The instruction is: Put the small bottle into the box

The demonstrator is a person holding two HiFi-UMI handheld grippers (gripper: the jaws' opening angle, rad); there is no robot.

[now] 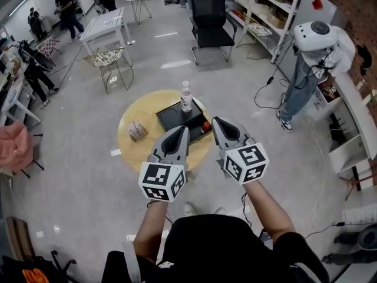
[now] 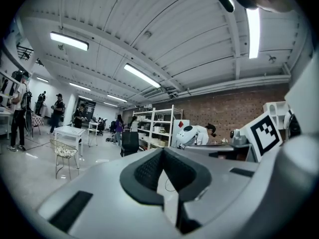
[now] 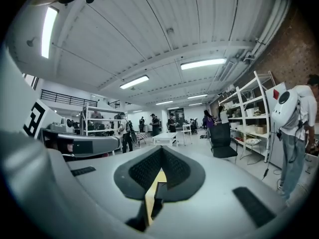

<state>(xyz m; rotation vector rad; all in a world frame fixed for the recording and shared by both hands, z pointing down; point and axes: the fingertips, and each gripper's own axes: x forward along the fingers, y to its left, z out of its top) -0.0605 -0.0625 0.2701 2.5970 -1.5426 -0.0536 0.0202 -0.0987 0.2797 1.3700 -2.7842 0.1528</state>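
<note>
Only the head view shows the table (image 1: 126,141). Left gripper (image 1: 178,133) and right gripper (image 1: 219,124), jaws together and empty, hover over its near edge. The bottle (image 1: 186,96) stands upright at the far edge by the black box (image 1: 174,115), beyond both.

Open lab hall: brick wall (image 2: 224,111), metal shelving (image 2: 159,126), white work table (image 1: 106,23), office chair (image 1: 211,22), ceiling strip lights (image 2: 70,41)

The head view looks steeply down on the table (image 1: 127,150); both gripper views face level, toward the same shelves (image 2: 163,127).
</note>
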